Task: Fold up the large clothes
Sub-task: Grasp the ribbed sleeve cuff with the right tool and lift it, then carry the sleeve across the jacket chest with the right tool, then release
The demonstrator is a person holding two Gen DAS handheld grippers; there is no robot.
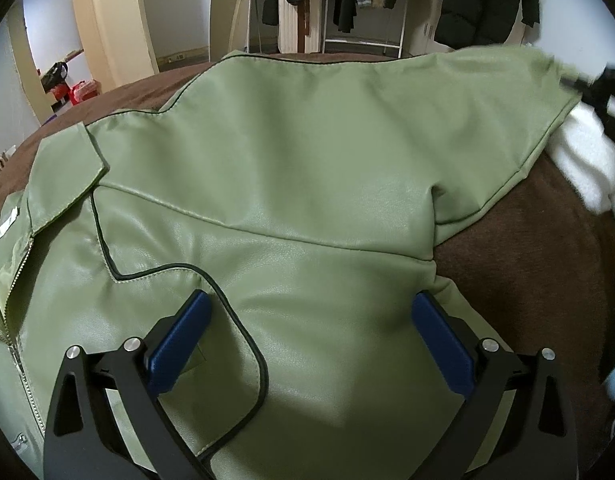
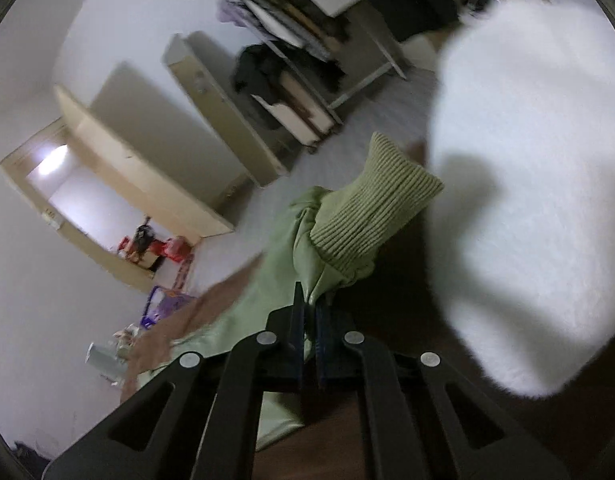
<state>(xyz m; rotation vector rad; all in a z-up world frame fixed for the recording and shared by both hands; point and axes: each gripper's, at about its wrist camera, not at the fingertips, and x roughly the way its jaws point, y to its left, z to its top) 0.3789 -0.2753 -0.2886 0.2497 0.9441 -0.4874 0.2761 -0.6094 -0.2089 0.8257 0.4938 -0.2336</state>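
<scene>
Green faux-leather jacket (image 1: 307, 184), spread front-up on brown bedcover (image 1: 547, 248); landmark for all below.
Left of jacket centre: zip (image 1: 17, 280) and lapel (image 1: 63, 176), lying flat.
Over jacket's lower front: left gripper (image 1: 307, 340), blue pads (image 1: 179, 344) spread wide, holding nothing, poised just above the panel. Best pressed down here as an anchor while the sleeve crosses.
Right of jacket body: sleeve (image 1: 487, 120), stretched outward.
At sleeve end: right gripper (image 2: 309, 320), jaws pinched tight on fabric just behind ribbed cuff (image 2: 367, 216). Carry low, lay straight across chest, avoid twist.
Beyond sleeve: white fluffy garment (image 2: 539, 168); keep clear of it.
</scene>
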